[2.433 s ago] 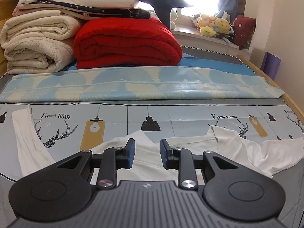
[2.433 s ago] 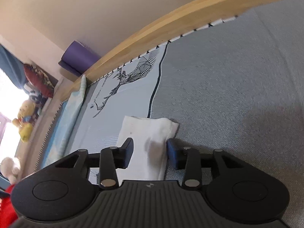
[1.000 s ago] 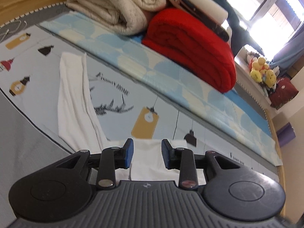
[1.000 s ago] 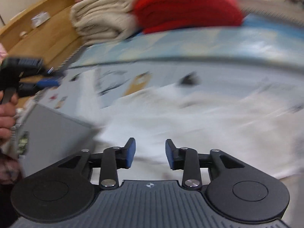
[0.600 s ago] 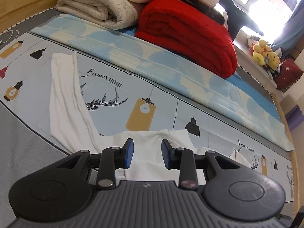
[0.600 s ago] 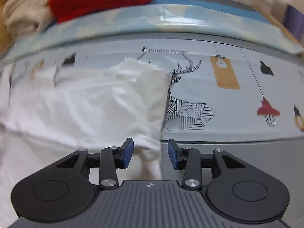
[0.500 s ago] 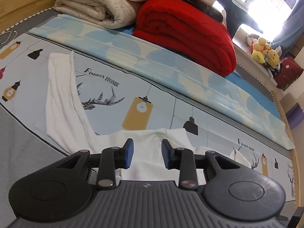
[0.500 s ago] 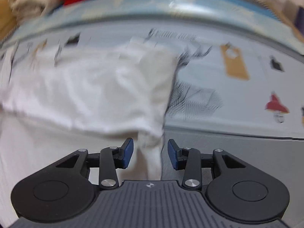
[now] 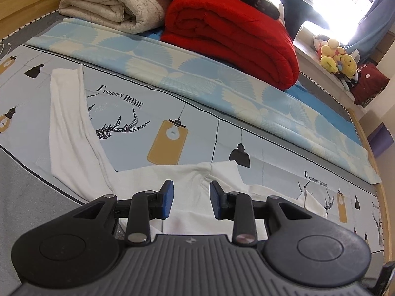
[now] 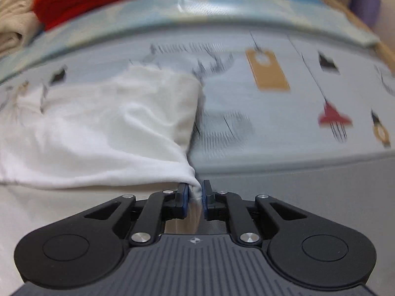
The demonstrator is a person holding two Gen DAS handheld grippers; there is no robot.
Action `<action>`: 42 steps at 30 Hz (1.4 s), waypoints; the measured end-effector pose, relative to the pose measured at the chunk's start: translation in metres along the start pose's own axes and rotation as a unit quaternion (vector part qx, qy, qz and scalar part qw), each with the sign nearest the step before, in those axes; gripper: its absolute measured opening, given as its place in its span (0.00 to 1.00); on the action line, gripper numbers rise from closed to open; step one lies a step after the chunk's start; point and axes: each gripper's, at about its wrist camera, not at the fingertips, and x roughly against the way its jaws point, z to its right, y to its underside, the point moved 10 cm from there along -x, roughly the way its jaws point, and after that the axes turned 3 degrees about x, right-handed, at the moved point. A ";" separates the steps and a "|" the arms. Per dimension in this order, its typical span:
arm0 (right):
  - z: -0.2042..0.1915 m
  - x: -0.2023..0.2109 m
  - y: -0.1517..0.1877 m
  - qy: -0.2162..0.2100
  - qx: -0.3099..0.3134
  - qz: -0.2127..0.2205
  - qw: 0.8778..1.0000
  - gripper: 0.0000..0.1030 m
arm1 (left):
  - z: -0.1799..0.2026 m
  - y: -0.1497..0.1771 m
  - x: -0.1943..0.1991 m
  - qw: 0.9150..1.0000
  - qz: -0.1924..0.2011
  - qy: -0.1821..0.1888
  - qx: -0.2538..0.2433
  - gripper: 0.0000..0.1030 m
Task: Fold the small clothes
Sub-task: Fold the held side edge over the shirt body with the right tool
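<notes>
A white garment [image 9: 187, 180] is spread on the bed [image 9: 202, 133], one sleeve [image 9: 69, 123] laid out flat to the left. Its right sleeve [image 10: 118, 128] has been folded inward, and the fold's corner is now pinched between the fingers of the right gripper [image 10: 194, 198], which have just been closing on it (half a second ago they stood apart). The left gripper [image 9: 191, 198] is held over the collar, fingers apart, nothing between them. A drag or second fold is judged imminent.
</notes>
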 end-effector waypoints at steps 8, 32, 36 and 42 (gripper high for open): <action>0.018 0.052 -0.032 -0.109 -0.080 0.090 0.987 0.37 | 0.000 0.004 0.000 1.000 -0.003 0.002 -0.005 0.35; 0.059 -0.028 -0.136 -0.091 -0.259 0.198 0.941 0.04 | 0.014 0.011 -0.029 0.999 -0.022 -0.009 -0.034 0.35; 0.063 -0.037 -0.131 -0.050 -0.229 0.167 0.958 0.09 | 0.010 0.010 -0.032 0.999 -0.025 -0.012 -0.031 0.35; 0.056 -0.007 -0.121 -0.096 -0.201 0.183 0.958 0.09 | 0.008 0.005 -0.024 0.999 -0.019 -0.006 -0.028 0.35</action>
